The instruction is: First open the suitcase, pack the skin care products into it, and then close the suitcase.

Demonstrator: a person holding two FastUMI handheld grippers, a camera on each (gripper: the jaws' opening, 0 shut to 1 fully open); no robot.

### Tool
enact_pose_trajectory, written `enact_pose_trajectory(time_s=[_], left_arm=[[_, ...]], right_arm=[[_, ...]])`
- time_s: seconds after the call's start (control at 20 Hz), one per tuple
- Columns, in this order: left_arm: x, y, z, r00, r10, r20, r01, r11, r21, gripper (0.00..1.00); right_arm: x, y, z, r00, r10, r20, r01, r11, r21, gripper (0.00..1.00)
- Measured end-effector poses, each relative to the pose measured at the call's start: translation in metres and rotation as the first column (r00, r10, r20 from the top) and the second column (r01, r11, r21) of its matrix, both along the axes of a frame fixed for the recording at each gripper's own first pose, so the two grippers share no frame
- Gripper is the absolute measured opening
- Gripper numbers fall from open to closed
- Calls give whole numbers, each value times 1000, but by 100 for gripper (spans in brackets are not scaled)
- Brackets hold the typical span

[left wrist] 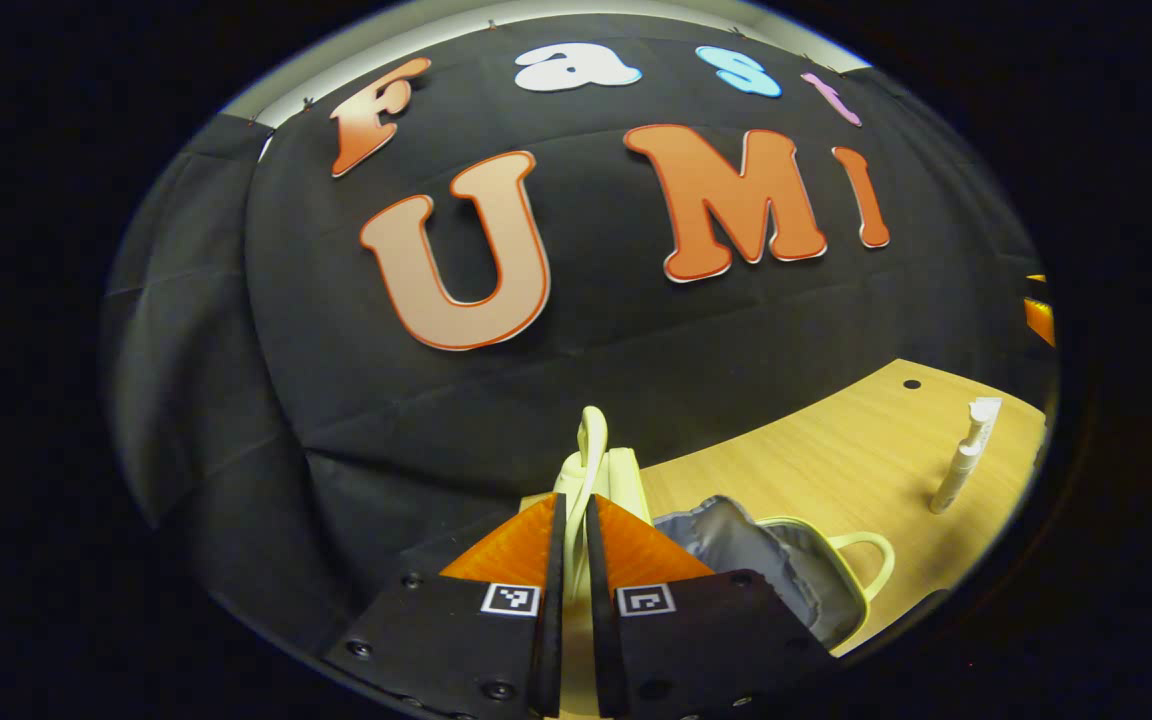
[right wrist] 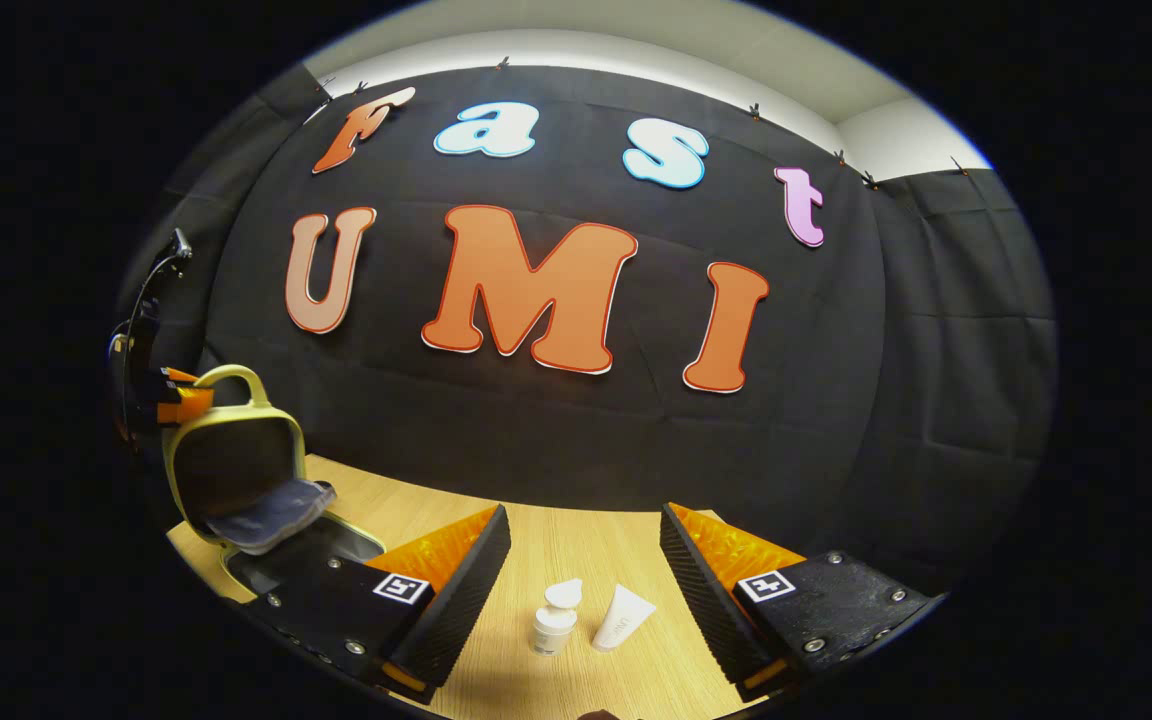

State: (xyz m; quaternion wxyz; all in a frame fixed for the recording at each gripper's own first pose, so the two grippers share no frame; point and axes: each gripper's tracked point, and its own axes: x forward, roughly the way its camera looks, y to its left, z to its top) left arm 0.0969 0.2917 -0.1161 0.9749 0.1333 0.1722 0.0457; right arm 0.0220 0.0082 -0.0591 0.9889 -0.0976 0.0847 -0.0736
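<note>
The fingers of the left gripper (left wrist: pixel 568 560) are pinched almost together on the pale edge of the suitcase lid (left wrist: pixel 596 470), which is held up on end. In the right gripper view the suitcase (right wrist: pixel 236 465) is seen standing open at the far left of the table (right wrist: pixel 576 540), its lid upright, its handle on top and a grey lining hanging out over the lower half. The fingers of the right gripper (right wrist: pixel 584 580) are spread wide and nothing is held between them. Two skin care things lie on the table just ahead of that gap: a small bottle (right wrist: pixel 554 620) standing up, and a white tube (right wrist: pixel 622 618) lying flat beside it, its long side pointing away and a little to the right. The right gripper is judged to be much the nearer one for a pick. A tall thin white bottle (left wrist: pixel 964 455) is seen in the left gripper view, standing well apart from the suitcase. The open case is off to the left of the right gripper, so a picked thing would have to be carried that way.
</note>
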Motion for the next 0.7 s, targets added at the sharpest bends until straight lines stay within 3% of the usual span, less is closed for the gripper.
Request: enact_pose_trajectory(time_s=[0.3, 0.6, 0.7], left_arm=[[1, 105, -28, 988, 151, -39, -154, 984, -94, 14], [-11, 197, -101, 951, 269, -154, -293, 941, -166, 14], [-16, 216, -134, 925, 314, -215, -357, 912, -203, 14]], right_arm=[[8, 17, -5, 1000, -17, -14, 17, 1000, -10, 96], [14, 26, -6, 999, -29, -27, 29, 1000, -12, 96], [14, 27, -8, 999, -36, -37, 35, 999, -18, 96]])
